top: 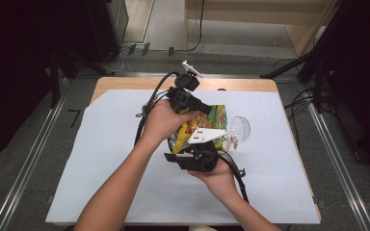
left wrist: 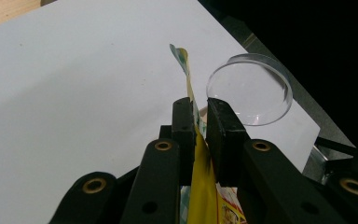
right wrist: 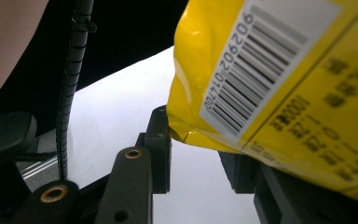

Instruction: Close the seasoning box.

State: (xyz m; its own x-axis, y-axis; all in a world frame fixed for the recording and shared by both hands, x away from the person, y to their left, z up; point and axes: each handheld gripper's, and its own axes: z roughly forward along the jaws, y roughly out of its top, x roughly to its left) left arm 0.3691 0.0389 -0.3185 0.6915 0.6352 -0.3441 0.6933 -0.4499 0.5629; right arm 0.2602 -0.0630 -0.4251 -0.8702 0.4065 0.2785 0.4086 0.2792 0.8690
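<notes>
Left claw (left wrist: 199,122) pinched on yellow snack bag (left wrist: 204,196); right claw (right wrist: 200,154) spread beneath it; clear bowl (left wrist: 251,88) just beyond.

The snack bag (top: 207,122) sits mid-table on the paper sheet (top: 101,159) (clear bowl (top: 240,127) just to its right).

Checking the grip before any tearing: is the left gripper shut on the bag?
Shut on it. The left gripper has both jaws pressed against the thin edge of the yellow bag.
</notes>
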